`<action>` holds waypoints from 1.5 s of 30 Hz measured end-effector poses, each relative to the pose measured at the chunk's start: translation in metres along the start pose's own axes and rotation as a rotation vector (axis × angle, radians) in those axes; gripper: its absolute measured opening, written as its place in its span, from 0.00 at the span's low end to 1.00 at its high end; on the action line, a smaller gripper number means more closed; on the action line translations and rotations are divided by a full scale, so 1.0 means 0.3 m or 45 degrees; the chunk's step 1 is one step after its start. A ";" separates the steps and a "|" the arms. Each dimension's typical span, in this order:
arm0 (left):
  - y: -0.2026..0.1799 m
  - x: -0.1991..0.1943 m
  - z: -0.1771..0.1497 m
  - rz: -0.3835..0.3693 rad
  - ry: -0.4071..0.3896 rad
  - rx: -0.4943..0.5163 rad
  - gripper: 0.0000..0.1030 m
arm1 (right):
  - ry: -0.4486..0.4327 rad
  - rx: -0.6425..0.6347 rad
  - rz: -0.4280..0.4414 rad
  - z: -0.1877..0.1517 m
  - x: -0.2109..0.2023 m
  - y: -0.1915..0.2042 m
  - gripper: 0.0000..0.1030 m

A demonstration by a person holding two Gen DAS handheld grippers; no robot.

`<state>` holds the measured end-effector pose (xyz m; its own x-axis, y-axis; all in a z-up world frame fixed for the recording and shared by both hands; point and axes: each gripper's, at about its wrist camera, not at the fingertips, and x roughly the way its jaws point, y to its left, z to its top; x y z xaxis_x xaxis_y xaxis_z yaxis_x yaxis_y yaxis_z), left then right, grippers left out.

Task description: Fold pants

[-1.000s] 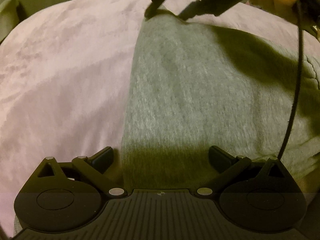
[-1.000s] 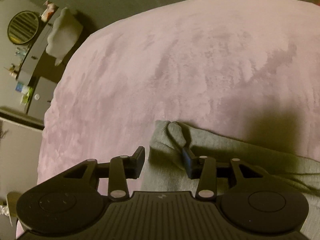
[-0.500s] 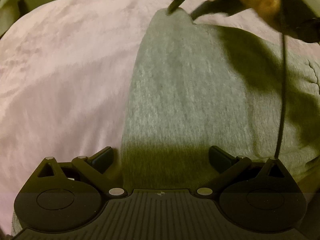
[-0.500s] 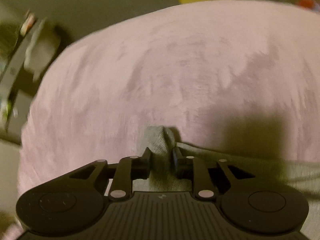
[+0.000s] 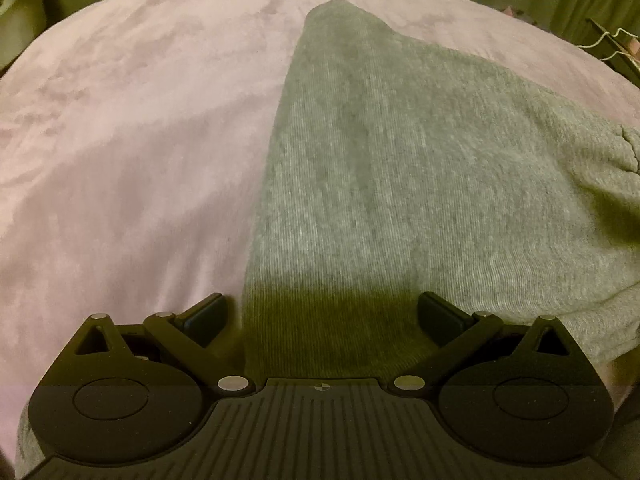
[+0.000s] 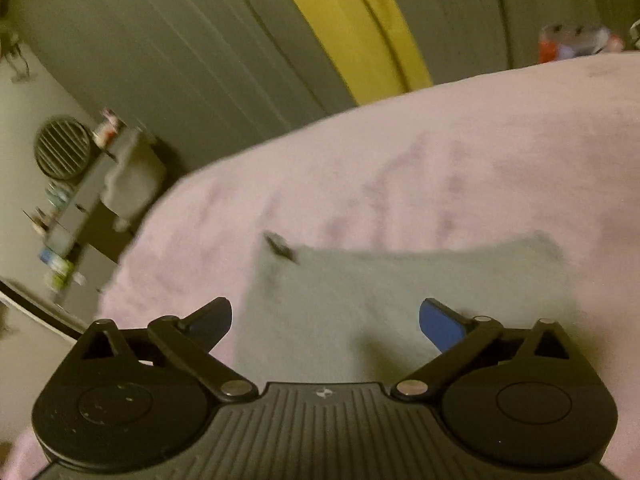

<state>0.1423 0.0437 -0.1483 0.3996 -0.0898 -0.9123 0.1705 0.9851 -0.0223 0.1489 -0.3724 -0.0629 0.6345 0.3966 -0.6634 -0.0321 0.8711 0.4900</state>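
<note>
The grey pants lie flat and folded on the pink blanket, running away from me to a far corner in the left wrist view. My left gripper is open, low over the near edge of the cloth, holding nothing. In the right wrist view the pants show as a grey rectangle with a small dark tag at the far left corner. My right gripper is open and empty, raised above the pants.
The pink blanket covers the bed all around the pants. Beyond the bed are grey curtains with a yellow strip, a cluttered shelf at left and items at far right.
My right gripper closed on the far corner of the pants, then let go, opened wide and lifted away; it has left the left wrist view. The left gripper stayed put.
</note>
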 end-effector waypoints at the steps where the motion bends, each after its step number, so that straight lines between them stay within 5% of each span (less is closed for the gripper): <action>1: -0.002 -0.003 -0.001 0.002 -0.003 0.002 1.00 | -0.013 -0.020 -0.049 -0.022 -0.025 -0.019 0.97; 5: 0.019 -0.034 0.017 0.010 -0.021 -0.041 1.00 | -0.062 -0.060 -0.205 -0.111 -0.106 -0.136 0.97; 10: 0.089 -0.072 0.067 0.137 -0.144 -0.099 1.00 | -0.010 -0.112 -0.263 -0.168 -0.138 -0.245 0.97; 14: 0.137 -0.029 0.119 0.033 -0.103 -0.047 1.00 | 0.088 -0.036 -0.235 -0.197 -0.095 -0.347 0.97; 18: 0.169 0.045 0.162 -0.182 -0.022 -0.005 1.00 | 0.221 0.097 -0.115 -0.192 -0.013 -0.419 0.97; 23: 0.174 0.091 0.215 -0.251 -0.042 0.071 1.00 | 0.317 0.172 -0.002 -0.170 0.074 -0.484 0.97; 30: 0.198 0.136 0.285 -0.421 -0.038 0.080 1.00 | 0.368 0.122 0.083 -0.120 0.102 -0.490 0.98; 36: 0.156 0.140 0.294 -0.690 -0.030 0.186 1.00 | 0.382 0.159 0.150 -0.098 0.152 -0.504 0.98; 38: 0.124 0.177 0.298 -0.625 -0.015 0.243 1.00 | 0.385 0.166 0.173 -0.091 0.168 -0.510 0.98; 45: 0.082 0.213 0.345 -0.636 0.016 0.179 1.00 | 0.410 0.103 0.199 -0.085 0.199 -0.474 0.95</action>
<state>0.2654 0.0472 -0.1647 0.2278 -0.5417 -0.8091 0.4574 0.7932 -0.4022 0.1716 -0.4653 -0.1865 0.3507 0.6050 -0.7148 -0.0403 0.7723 0.6340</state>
